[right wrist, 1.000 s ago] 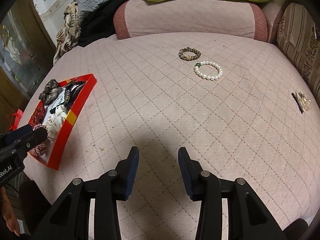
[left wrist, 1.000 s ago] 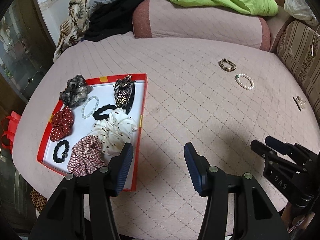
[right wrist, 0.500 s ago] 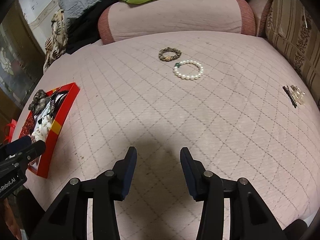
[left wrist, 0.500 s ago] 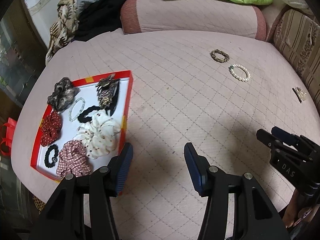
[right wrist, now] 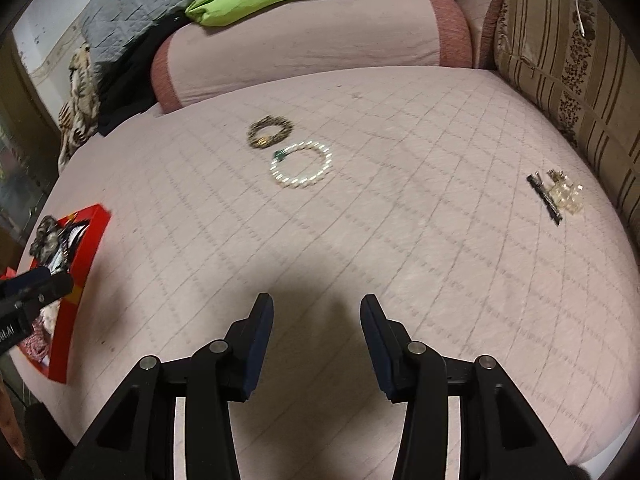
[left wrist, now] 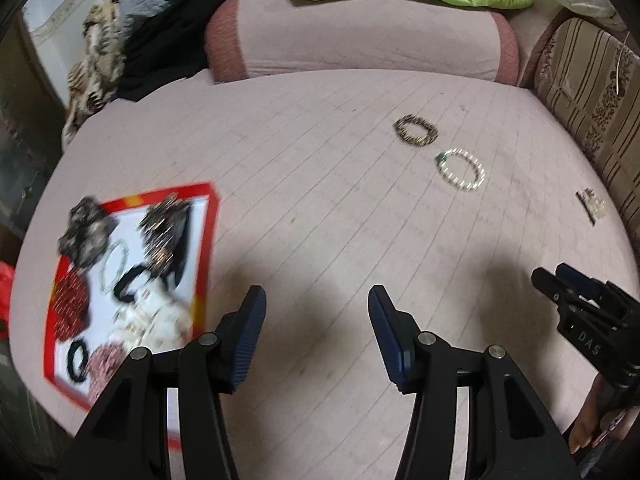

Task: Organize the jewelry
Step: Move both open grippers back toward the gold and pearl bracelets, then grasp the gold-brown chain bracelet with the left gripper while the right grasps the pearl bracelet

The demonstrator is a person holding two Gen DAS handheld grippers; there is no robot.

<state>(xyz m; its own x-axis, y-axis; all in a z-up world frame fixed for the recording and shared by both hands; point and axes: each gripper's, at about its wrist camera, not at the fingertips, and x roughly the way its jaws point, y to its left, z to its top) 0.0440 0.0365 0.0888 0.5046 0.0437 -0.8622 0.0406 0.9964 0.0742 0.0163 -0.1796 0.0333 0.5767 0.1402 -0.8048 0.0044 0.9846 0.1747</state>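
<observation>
Two grippers hang over the pink quilted bed cover (right wrist: 400,208). I read the left gripper (left wrist: 316,308) with jaws apart and nothing between them; the right gripper (right wrist: 316,312) likewise, apart and empty. The white pearl bead bracelet (right wrist: 301,165) lies just beside the dark bronze bead bracelet (right wrist: 270,131), ahead of the right gripper. The clear crystal hair clip (right wrist: 558,194) lies well apart, near the striped cushion (right wrist: 568,64). The red-rimmed white tray (left wrist: 206,248) holds scrunchies at left.

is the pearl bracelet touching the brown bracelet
Apart. In the right wrist view, a thin strip of pink cover shows between the brown bracelet and the pearl bracelet, whose green charm lies nearest it.
</observation>
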